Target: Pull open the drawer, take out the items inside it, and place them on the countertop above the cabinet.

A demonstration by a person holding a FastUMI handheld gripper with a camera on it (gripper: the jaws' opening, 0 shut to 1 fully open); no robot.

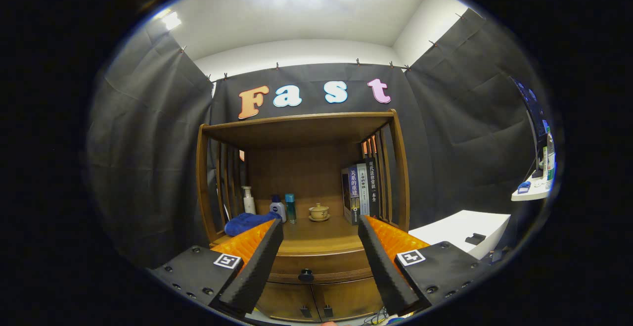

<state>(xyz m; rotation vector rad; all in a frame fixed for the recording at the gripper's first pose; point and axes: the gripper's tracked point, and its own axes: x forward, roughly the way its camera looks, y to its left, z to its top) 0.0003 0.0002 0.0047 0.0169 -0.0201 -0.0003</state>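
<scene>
Gripper view: gripper [320,239] spread wide, holding nothing, well short of shut drawer [321,265]. Could slip off small knob [306,275] if closed off-centre.

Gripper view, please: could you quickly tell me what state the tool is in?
Tool: open, holding nothing; the closed drawer's knob sits ahead between its fingers.

The gripper [320,237] sits at the bottom centre of the frame, pointing straight ahead and level; its two fingers [257,261] rise from the lower left and lower right and lean slightly toward each other; they stand wide apart with a broad gap between them, gripping nothing, touching nothing.
</scene>
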